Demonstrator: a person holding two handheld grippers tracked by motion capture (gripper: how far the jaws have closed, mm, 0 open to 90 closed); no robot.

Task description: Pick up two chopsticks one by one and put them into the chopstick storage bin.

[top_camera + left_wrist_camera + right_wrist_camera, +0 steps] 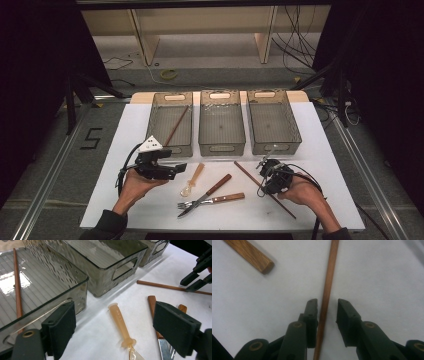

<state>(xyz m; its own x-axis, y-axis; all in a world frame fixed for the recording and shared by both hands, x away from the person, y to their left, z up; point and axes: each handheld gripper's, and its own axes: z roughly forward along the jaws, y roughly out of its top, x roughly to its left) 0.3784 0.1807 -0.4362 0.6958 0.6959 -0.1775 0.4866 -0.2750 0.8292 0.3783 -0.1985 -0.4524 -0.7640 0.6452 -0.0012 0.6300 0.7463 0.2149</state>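
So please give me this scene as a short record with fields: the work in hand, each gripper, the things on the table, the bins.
work in hand: picking up the loose chopstick from the white table
right gripper: jaws astride the chopstick, a gap on one side, not clamped yet
left gripper: jaws wide, nothing between the pads, above the amber spoon
also on table: knife and fork with wooden handles
bins: three clear grey bins; left bin holds one chopstick; middle bin and right bin look empty
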